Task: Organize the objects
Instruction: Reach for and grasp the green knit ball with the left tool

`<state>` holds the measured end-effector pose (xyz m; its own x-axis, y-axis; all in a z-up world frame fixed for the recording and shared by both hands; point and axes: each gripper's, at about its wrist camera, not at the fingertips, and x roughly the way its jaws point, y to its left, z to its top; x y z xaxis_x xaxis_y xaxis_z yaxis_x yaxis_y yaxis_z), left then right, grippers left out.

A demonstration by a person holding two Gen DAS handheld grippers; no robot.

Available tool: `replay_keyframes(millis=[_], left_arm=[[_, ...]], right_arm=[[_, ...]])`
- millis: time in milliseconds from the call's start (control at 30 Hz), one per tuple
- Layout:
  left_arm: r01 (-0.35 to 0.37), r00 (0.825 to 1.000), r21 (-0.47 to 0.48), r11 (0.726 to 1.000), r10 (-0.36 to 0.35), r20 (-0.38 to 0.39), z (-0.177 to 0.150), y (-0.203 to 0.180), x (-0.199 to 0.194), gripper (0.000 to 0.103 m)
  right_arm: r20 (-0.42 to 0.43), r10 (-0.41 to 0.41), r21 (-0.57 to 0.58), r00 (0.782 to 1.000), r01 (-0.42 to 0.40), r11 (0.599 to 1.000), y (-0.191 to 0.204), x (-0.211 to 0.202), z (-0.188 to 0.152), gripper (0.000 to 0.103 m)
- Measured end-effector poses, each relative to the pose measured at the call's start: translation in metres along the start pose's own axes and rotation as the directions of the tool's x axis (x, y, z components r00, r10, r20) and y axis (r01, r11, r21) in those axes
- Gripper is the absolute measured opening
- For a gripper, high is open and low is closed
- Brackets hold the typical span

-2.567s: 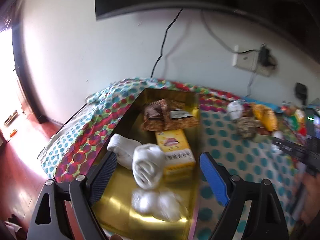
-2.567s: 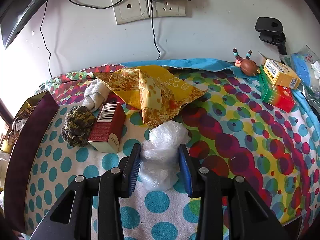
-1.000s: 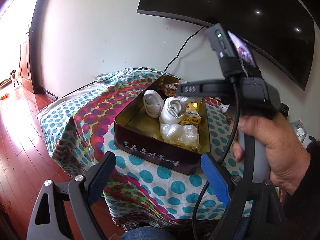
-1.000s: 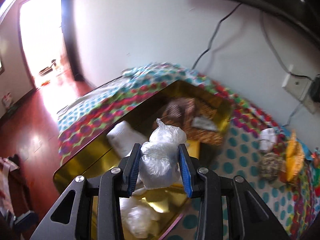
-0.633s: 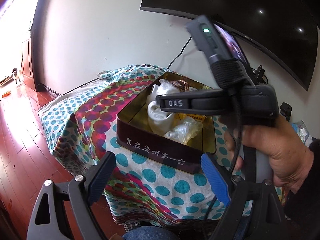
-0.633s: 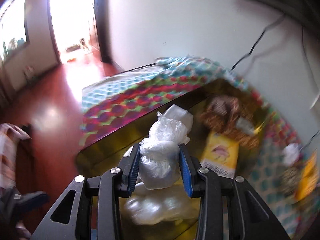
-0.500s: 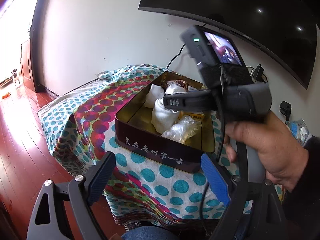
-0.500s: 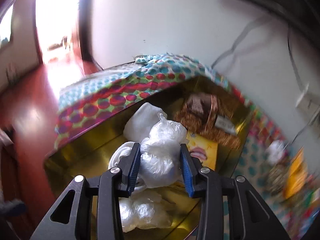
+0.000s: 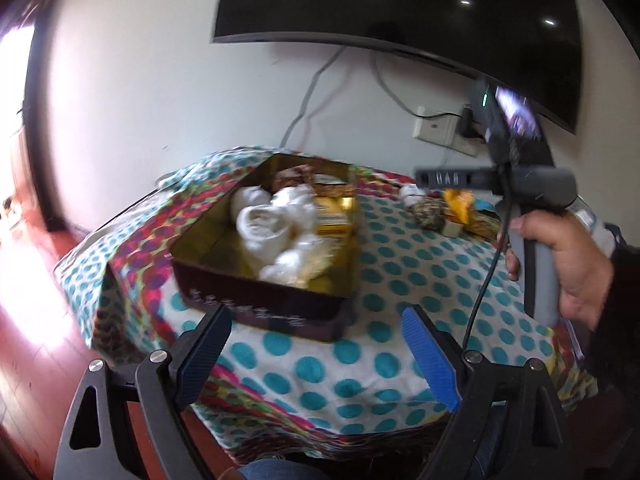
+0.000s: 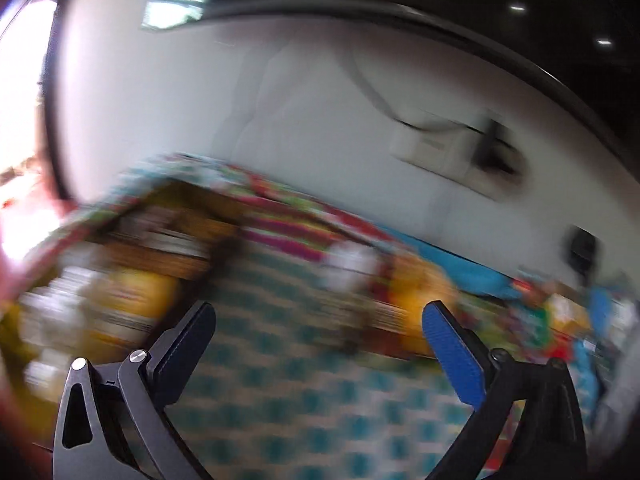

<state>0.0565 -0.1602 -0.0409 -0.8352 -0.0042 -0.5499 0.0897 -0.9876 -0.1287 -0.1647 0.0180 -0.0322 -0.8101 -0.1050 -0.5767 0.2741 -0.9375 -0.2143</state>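
Note:
A dark tin box (image 9: 256, 296) with a gold inside stands on the dotted cloth (image 9: 416, 256). It holds white rolled socks (image 9: 260, 224), clear plastic bags (image 9: 296, 196), a yellow carton (image 9: 334, 216) and a brown packet. My left gripper (image 9: 316, 340) is open and empty, in front of the box. My right gripper (image 10: 318, 328) is open and empty; its view is heavily blurred. Its handle (image 9: 532, 184), held by a hand, shows over the cloth right of the box.
A small pile of loose items (image 9: 440, 208) lies at the back of the cloth near the wall: a white roll, a knitted ball, yellow packaging. A wall socket (image 9: 436, 128) and a television (image 9: 400, 8) are above. The wooden floor lies to the left.
My right gripper opened and let go of the plastic bag, which now lies in the box. It has swung right, away from the box. My left gripper view shifted slightly.

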Motion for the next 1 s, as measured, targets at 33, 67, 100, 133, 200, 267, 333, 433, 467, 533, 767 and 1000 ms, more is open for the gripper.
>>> replay_keyframes(millis=[33, 67, 100, 133, 200, 267, 333, 433, 467, 533, 767, 1000], left_arm=[[0.008, 1.000, 0.015, 1.000, -0.008, 0.004, -0.001, -0.006, 0.000, 0.089], [0.016, 1.000, 0.029, 0.999, -0.016, 0.007, -0.001, -0.012, 0.000, 0.089], [0.024, 1.000, 0.044, 0.999, -0.024, 0.006, -0.001, -0.019, 0.002, 0.089], [0.026, 1.000, 0.057, 0.998, -0.027, 0.005, -0.001, -0.026, 0.004, 0.089], [0.044, 0.999, 0.088, 0.995, -0.045, 0.009, 0.000, -0.042, 0.008, 0.089], [0.060, 0.998, 0.118, 0.991, -0.062, 0.015, 0.006, -0.057, 0.013, 0.089], [0.070, 0.997, 0.141, 0.988, -0.073, 0.021, 0.015, -0.073, 0.023, 0.089], [0.082, 0.994, 0.160, 0.984, -0.092, 0.057, 0.035, -0.098, 0.043, 0.089], [0.082, 0.992, 0.177, 0.981, -0.098, 0.080, 0.043, -0.107, 0.050, 0.089], [0.078, 0.993, 0.203, 0.976, -0.094, 0.073, 0.057, -0.121, 0.072, 0.089], [0.057, 0.997, 0.212, 0.976, -0.067, 0.038, 0.104, -0.153, 0.152, 0.089], [0.009, 1.000, 0.298, 0.955, -0.004, -0.019, 0.107, -0.176, 0.220, 0.089]], right_arm=[[-0.020, -0.040, 0.021, 0.999, 0.040, 0.999, -0.016, 0.007, -0.005, 0.103], [-0.053, -0.085, 0.065, 0.995, 0.088, 0.994, -0.041, 0.018, -0.015, 0.103], [-0.074, -0.105, 0.100, 0.992, 0.112, 0.989, -0.057, 0.025, -0.021, 0.103], [-0.093, -0.120, 0.134, 0.988, 0.132, 0.982, -0.071, 0.031, -0.026, 0.103], [-0.127, -0.173, 0.206, 0.977, 0.196, 0.959, -0.102, 0.040, -0.036, 0.103], [-0.144, -0.214, 0.245, 0.966, 0.244, 0.938, -0.120, 0.046, -0.040, 0.103], [-0.159, -0.250, 0.242, 0.955, 0.283, 0.928, -0.128, 0.054, -0.042, 0.103], [-0.196, -0.268, 0.204, 0.943, 0.307, 0.930, -0.128, 0.068, -0.049, 0.103], [-0.216, -0.262, 0.208, 0.940, 0.307, 0.929, -0.131, 0.072, -0.051, 0.103], [-0.221, -0.254, 0.217, 0.942, 0.302, 0.928, -0.131, 0.072, -0.053, 0.102], [-0.244, -0.228, 0.307, 0.943, 0.298, 0.904, -0.149, 0.072, -0.059, 0.102], [-0.298, -0.184, 0.392, 0.937, 0.296, 0.871, -0.167, 0.080, -0.068, 0.100]])
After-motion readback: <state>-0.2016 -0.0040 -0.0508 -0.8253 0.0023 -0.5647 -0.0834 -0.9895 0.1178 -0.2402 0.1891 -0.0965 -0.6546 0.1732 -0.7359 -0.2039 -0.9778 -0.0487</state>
